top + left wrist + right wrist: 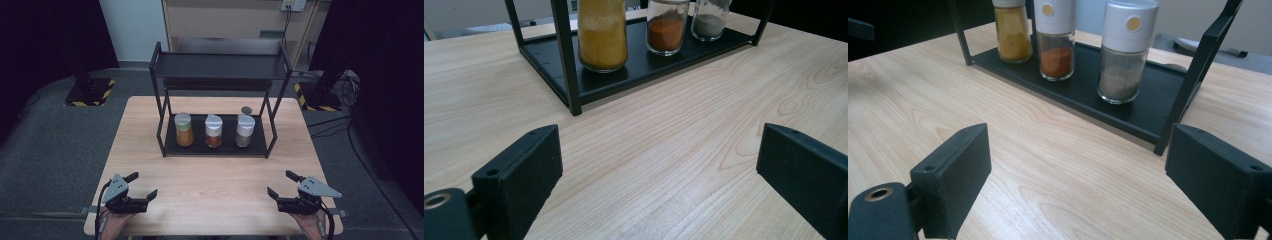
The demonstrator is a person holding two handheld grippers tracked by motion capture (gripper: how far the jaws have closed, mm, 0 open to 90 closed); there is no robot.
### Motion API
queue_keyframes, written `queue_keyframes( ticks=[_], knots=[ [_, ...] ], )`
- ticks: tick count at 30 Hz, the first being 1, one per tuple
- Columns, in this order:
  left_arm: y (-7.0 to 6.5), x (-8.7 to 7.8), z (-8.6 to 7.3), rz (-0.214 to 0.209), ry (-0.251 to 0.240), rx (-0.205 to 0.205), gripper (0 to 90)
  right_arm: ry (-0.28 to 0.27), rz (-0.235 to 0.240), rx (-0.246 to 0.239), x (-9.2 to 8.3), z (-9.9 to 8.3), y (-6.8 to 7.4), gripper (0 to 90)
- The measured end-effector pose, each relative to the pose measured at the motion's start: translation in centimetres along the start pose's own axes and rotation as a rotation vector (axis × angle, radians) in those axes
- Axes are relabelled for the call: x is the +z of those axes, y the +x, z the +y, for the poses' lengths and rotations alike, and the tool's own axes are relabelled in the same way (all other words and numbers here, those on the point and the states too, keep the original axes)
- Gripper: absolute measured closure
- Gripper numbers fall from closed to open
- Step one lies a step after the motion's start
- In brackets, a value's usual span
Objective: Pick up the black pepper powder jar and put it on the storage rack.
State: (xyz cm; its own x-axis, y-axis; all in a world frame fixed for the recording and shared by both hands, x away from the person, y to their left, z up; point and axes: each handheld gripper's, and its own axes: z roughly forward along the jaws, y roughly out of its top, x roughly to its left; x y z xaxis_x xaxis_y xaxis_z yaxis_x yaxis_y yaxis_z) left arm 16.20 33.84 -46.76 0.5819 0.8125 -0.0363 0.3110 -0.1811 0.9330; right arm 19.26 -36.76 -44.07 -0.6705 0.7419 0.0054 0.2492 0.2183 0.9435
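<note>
A black two-tier rack (218, 107) stands toward the far middle of the wooden counter (215, 180), and everything else is placed from it. On the rack's bottom shelf three spice jars stand upright in a row, apart from one another: a yellow jar (183, 130) at the rack's left end, a red jar (213, 131) in the middle, and a grey jar (245, 131) at the right end, each with a pale cap. The rack's top shelf is bare. Just behind the rack, near its right rear leg, a small grey disc (246, 110) lies flat on the counter. The left tongs (142, 187) sit well in front of the rack, off its left corner near the counter's near edge, held in a hand (114, 226); their jaws stand wide apart with nothing between them but wood grain. The right tongs (282, 185) mirror them in front of the rack's right corner, also gaping wide and gripping nothing. In the right gripper view the grey jar is nearest, the yellow jar farthest.
</note>
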Motion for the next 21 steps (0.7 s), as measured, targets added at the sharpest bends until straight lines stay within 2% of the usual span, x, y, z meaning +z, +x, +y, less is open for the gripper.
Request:
queue_keyframes(
  ticks=[21],
  knots=[
    [0.12,0.20,0.07,-0.014,0.002,0.005,4.1,0.019,0.021,-0.008,0.48,-0.38,-0.46,12.0]
  ],
)
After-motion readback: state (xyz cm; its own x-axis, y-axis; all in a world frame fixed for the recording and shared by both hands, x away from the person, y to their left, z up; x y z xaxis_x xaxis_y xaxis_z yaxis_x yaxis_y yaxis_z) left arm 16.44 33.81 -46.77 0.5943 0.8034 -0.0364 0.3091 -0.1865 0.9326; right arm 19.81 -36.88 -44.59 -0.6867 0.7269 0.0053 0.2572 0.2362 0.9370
